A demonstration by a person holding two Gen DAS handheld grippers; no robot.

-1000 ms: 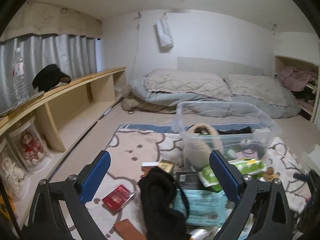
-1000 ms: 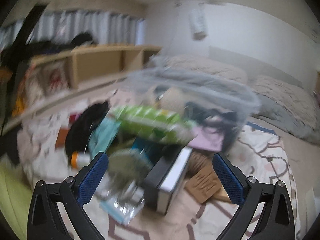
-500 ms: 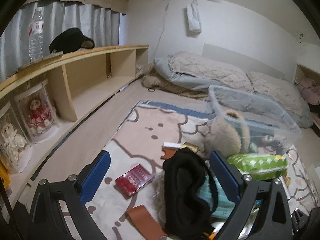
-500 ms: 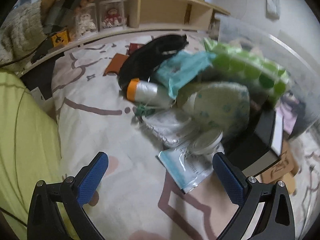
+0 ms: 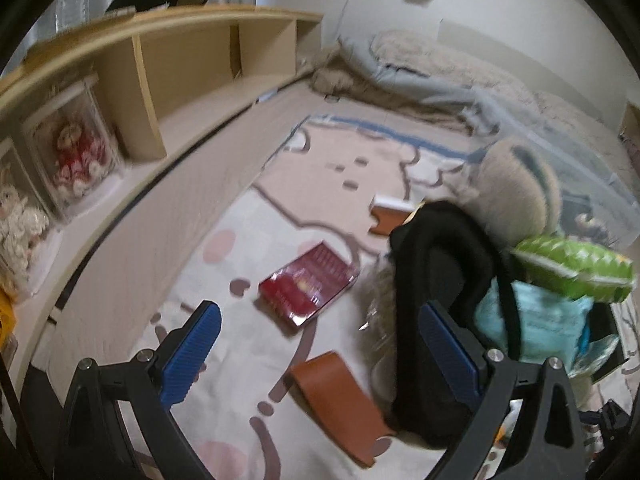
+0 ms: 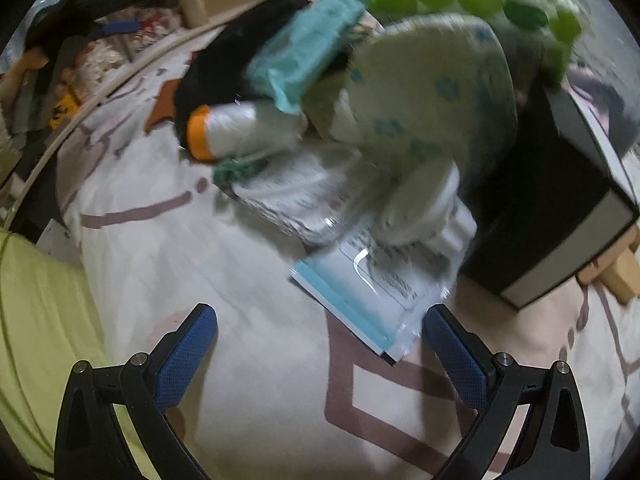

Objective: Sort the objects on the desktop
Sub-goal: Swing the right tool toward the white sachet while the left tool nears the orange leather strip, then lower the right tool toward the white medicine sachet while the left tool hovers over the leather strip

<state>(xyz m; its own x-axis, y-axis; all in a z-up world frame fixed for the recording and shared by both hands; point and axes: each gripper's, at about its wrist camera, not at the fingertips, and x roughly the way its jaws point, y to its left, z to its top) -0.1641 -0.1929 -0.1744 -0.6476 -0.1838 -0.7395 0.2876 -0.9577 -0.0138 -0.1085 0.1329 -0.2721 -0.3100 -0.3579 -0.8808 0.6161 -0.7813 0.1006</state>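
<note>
A pile of objects lies on a patterned rug [image 5: 320, 168]. In the left wrist view a red booklet [image 5: 308, 288] and a brown leather piece [image 5: 340, 400] lie ahead of my open left gripper [image 5: 320, 344], with a black pouch [image 5: 440, 300] against its right finger. A green packet [image 5: 576, 268] and a teal packet [image 5: 532, 320] lie further right. In the right wrist view my right gripper [image 6: 320, 344] is open, low over the rug, just short of a flat sealed packet [image 6: 376, 288]. Behind it lie a white spool with an orange end [image 6: 236, 128], a dotted round item [image 6: 432, 84] and a black box [image 6: 560, 200].
A clear plastic bin [image 5: 592, 168] stands behind the pile. A long wooden shelf [image 5: 192, 72] with boxed dolls [image 5: 76, 148] runs along the left. Bedding [image 5: 440, 64] lies at the back wall. A yellow-green sleeve [image 6: 40, 320] fills the right wrist view's lower left.
Both grippers have dropped lower and closer to the pile. The left view swung toward the red booklet and shelf; the right one closed in on the sealed packet. Both stay open.
</note>
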